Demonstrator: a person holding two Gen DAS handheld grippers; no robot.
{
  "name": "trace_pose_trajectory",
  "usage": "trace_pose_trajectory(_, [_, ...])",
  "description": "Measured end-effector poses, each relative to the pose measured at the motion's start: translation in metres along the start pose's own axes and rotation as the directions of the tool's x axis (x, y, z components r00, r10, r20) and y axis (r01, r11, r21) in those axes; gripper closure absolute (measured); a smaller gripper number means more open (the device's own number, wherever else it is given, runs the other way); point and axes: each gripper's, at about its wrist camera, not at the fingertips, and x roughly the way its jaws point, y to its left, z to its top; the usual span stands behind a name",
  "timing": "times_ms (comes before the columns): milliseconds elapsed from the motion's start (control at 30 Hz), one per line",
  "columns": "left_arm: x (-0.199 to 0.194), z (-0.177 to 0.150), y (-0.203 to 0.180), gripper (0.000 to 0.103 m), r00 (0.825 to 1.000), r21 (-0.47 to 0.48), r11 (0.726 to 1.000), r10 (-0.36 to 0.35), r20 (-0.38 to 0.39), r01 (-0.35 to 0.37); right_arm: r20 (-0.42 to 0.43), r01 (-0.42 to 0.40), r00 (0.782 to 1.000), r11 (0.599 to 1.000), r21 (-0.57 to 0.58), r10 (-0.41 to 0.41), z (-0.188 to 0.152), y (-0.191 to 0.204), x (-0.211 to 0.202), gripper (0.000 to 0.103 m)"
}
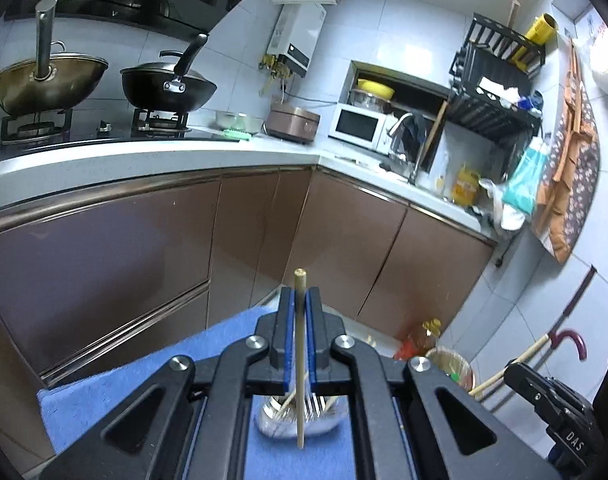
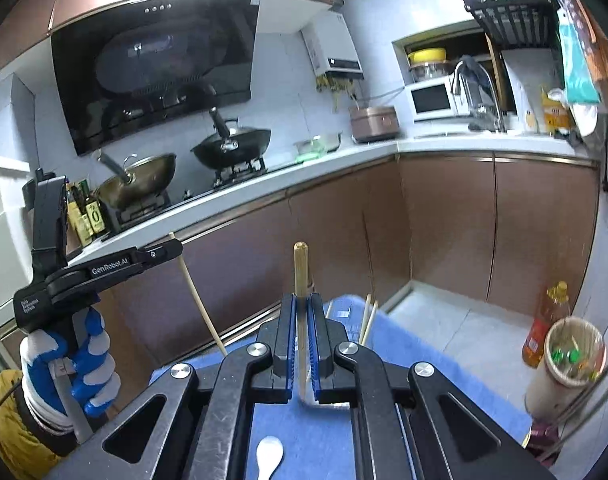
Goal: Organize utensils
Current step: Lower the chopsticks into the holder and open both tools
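"GenRobot.AI" on left tongs (image 2: pixel 176 246) (chopstick (image 2: pixel 198 300) clamped)

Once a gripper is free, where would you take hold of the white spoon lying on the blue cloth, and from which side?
I would grip the white spoon by its handle, coming from above with the fingers across the narrow stem. It lies flat on the blue cloth, and its rounded bowl looks too wide and smooth to pinch. Only part of the handle shows, so its direction needs checking first.

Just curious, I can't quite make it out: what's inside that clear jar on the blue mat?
In the clear jar, chopsticks and a metal fork's tines show. The left tongs cover its upper part, so anything else inside stays hidden.
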Motion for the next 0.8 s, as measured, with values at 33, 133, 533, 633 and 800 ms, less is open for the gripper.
trace_pose_trajectory(33, [0.008, 0.004, -0.001, 0.098, 1.0, -0.005, 1.0, 0.001, 0.006, -0.001, 0.006, 0.0, 1.0, 1.0, -0.001, 0.0, 0.004, -0.002, 0.005, 0.097])
trace_pose_trajectory(133, [0.026, 0.01, -0.005, 0.098, 0.999, 0.001, 1.0, 0.016, 0.027, -0.017, 0.018, 0.01, 1.0, 1.0, -0.008, -0.01, 0.011, -0.007, 0.02, 0.097])
trace_pose_trajectory(533, [0.109, -0.021, 0.001, 0.098, 0.999, -0.026, 0.999, 0.045, -0.002, -0.045, -0.038, 0.053, 0.998, 0.999, -0.012, -0.054, -0.01, -0.036, 0.095, 0.097])
trace_pose_trajectory(633, [0.124, -0.035, 0.002, 0.098, 0.999, -0.035, 0.998, 0.05, -0.022, -0.05, -0.066, 0.062, 0.996, 0.998, 0.0, -0.062, -0.022, -0.044, 0.112, 0.097])
trace_pose_trajectory(800, [0.147, -0.06, 0.007, 0.098, 0.996, -0.037, 0.997, 0.06, -0.058, -0.062, -0.123, 0.073, 0.99, 0.997, 0.014, -0.071, -0.047, -0.054, 0.137, 0.097])
